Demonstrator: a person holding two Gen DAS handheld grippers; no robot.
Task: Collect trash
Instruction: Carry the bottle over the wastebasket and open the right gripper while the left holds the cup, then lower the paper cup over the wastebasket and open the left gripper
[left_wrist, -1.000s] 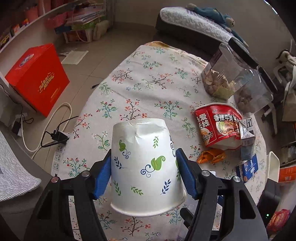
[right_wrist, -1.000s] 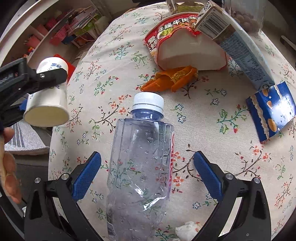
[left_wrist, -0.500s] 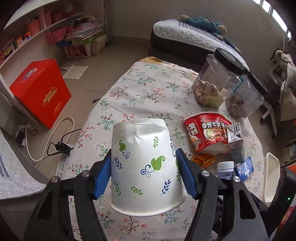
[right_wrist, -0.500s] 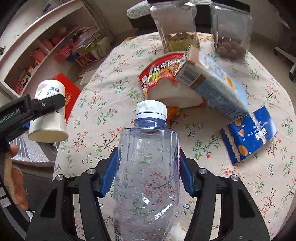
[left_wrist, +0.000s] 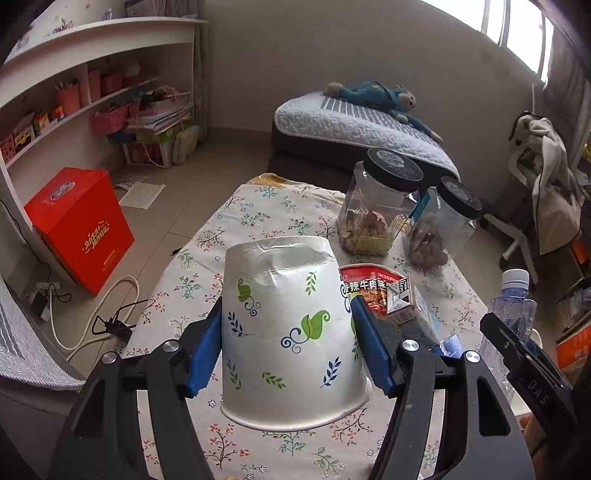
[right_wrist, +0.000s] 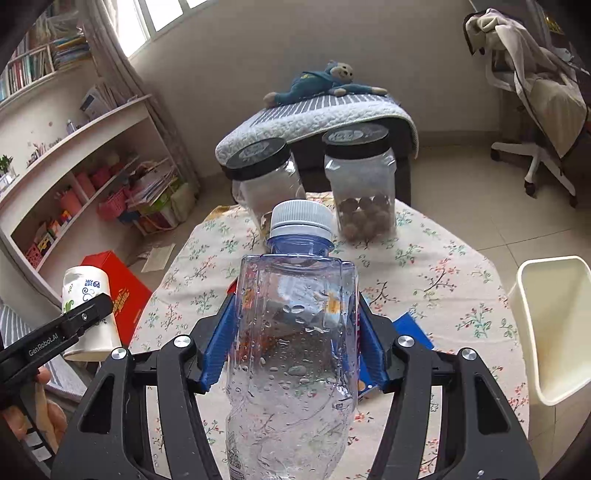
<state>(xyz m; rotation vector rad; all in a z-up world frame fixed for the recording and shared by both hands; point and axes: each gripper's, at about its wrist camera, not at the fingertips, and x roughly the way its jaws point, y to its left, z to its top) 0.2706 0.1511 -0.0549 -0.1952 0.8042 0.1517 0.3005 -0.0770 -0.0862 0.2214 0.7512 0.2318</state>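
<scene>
Grip comes first: the left gripper (left_wrist: 286, 343) has its blue pads pressed on both sides of an upturned paper cup (left_wrist: 291, 332) printed with leaves, rim toward the camera, and the right gripper (right_wrist: 293, 343) has just closed its jaws from wide onto the flat sides of an empty plastic bottle (right_wrist: 295, 332), white cap pointing away past the fingertips. Both pieces of trash hang clear above the floral tablecloth (right_wrist: 443, 273).

To do this carry well, I judge the squeeze should stay light and steady (thin cup wall and thin bottle both buckle easily), and each load should travel level to the cream waste bin (right_wrist: 554, 332), which stands off to the right of the right jaws at the table edge. Release only once the item is over the opening; the bottle is the nearer of the two.

Beyond the left jaws lie an instant noodle bowl (left_wrist: 369, 288) and a small carton (left_wrist: 400, 301), and behind them two black-lidded jars (left_wrist: 380, 206), not trash by my reading.

Legible writing: "GenRobot.AI" on the left gripper's arm in the right view, "DAS" on the right gripper's arm in the left view. Chinese characters run across the noodle lid; the gold lettering on the red box (left_wrist: 77, 225) is too small to read.
</scene>
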